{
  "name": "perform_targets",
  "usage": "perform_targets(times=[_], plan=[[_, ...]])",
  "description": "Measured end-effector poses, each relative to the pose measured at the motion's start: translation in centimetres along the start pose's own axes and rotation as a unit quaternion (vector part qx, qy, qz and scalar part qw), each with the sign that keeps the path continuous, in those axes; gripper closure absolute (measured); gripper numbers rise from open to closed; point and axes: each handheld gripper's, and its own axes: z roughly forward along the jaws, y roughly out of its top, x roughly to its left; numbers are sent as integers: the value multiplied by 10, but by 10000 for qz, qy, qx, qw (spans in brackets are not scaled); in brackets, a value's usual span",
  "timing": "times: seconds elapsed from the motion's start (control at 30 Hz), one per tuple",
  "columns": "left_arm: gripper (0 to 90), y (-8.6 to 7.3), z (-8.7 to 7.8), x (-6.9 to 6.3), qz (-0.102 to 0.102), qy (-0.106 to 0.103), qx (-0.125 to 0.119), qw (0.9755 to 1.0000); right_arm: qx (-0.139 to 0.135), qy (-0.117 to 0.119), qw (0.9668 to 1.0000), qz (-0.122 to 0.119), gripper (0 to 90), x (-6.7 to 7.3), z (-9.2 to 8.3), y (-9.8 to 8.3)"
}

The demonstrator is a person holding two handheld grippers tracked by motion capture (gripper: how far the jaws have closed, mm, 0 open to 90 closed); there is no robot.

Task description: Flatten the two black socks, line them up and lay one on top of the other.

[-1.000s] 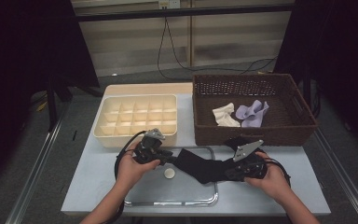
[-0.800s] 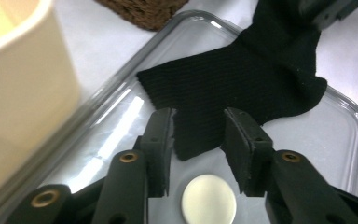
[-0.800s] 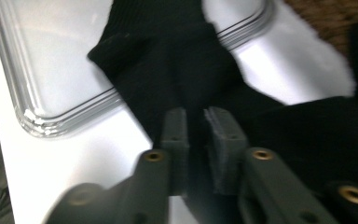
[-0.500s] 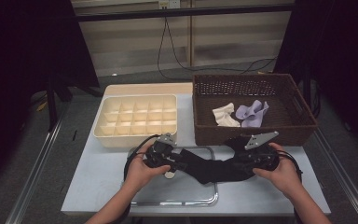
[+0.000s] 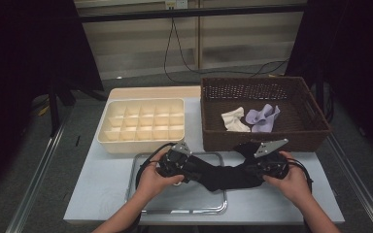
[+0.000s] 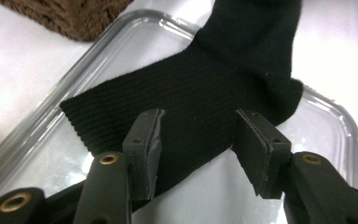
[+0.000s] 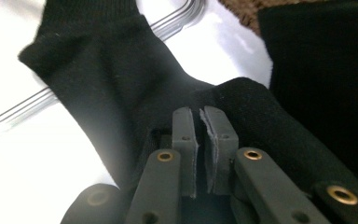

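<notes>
A black sock (image 5: 223, 177) stretches over the clear tray (image 5: 184, 211) between my two grippers. My left gripper (image 5: 177, 162) is at its ribbed cuff. In the left gripper view the sock (image 6: 214, 79) lies across the gap of this gripper (image 6: 198, 126); the jaws have just been opening and the pads stand apart, not pressing it. My right gripper (image 5: 264, 165) is at the sock's other end. In the right gripper view its jaws (image 7: 200, 112) have just been closing and now nip the sock (image 7: 107, 79) at their tips.
A brown wicker basket (image 5: 267, 141) at the back right holds a white sock (image 5: 235, 120) and a lavender sock (image 5: 262, 118). A cream divided organizer (image 5: 141, 144) sits at the back left. The tray rim (image 6: 42, 116) (image 7: 168, 28) runs under the black sock.
My left hand has slid right and a little down toward the tray. The right hand has stayed about where it was, with the sock still spanning the two.
</notes>
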Motion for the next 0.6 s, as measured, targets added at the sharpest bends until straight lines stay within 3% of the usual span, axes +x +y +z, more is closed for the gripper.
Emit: perform_targets(times=[0.2, 0.3, 0.43, 0.6], plan=[[540, 1, 5, 0, 87, -58, 115, 9999, -70, 57, 10000, 39, 853, -2, -23, -9], [545, 0, 6, -1, 74, -52, 111, 9999, 44, -31, 10000, 60, 862, -5, -30, -19], [550, 1, 4, -2, 104, -73, 68, 9999, 155, 25, 9996, 214, 858, -8, -36, -33], [550, 2, 4, -4, 41, -116, 33, 9999, -88, -225, 9988, 436, 727, -10, -46, -39]])
